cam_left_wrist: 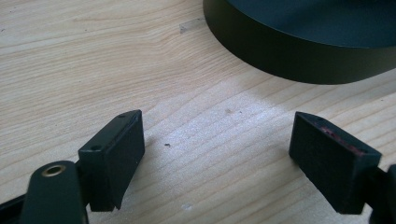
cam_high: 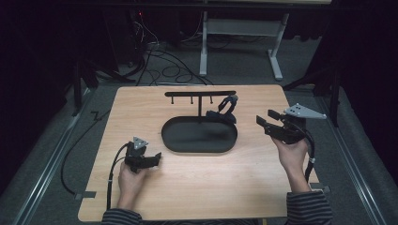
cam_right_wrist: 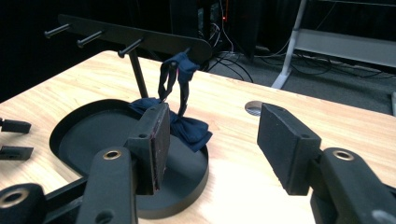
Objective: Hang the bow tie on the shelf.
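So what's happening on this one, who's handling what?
A person sits at a wooden table with a gripper in each hand. A dark blue bow tie hangs by its strap from the end of a black hook stand, drooping onto the rim of the stand's oval tray. The right gripper stands off to the tie's right with empty, wide-open jaws aimed toward it. The left gripper rests low near the tray's left end, jaws open and empty.
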Available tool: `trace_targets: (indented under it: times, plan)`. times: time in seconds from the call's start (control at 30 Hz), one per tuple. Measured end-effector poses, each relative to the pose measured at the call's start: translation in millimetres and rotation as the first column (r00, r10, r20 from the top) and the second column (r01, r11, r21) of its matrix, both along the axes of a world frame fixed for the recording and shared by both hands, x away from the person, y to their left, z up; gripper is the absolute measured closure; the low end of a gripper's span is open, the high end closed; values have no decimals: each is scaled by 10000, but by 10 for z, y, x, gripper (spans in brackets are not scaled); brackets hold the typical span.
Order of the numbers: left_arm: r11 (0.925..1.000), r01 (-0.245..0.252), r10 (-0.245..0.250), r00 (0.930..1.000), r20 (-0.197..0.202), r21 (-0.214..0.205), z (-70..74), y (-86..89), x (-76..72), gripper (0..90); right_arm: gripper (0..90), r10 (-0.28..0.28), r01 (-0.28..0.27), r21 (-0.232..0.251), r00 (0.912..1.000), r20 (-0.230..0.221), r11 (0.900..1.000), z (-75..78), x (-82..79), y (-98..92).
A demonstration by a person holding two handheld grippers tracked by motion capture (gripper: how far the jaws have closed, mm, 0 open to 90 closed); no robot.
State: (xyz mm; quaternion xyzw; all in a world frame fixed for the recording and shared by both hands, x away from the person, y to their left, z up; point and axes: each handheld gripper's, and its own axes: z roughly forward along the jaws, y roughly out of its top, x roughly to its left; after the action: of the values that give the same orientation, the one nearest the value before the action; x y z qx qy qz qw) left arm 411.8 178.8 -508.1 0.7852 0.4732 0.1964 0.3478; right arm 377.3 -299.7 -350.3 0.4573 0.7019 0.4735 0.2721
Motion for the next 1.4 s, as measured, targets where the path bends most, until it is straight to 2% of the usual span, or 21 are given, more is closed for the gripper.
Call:
trace_targets:
  times: [0.33, 0.57, 0.87, 1.4]
  plan:
    - [10000, -1, 1, 10000, 1, -3, 0, 0, 0, 186, 450, -295, 295, 343, 9996, 4, 9990, -127, -200, -147]
    - [10000, -5, 5, 10000, 0, 0, 0, 0, 0, 186, 450, -457, 465, 567, 9988, -166, 9973, -260, -311, -225]
    - [10000, -3, 3, 10000, 1, 1, 0, 0, 0, 186, 450, -470, 486, 713, 9986, -241, 9963, -373, -387, -247]
    - [10000, -4, 4, 10000, 3, 0, 0, -1, 0, 186, 451, -314, 363, 776, 9975, -635, 9963, -596, -414, -194]
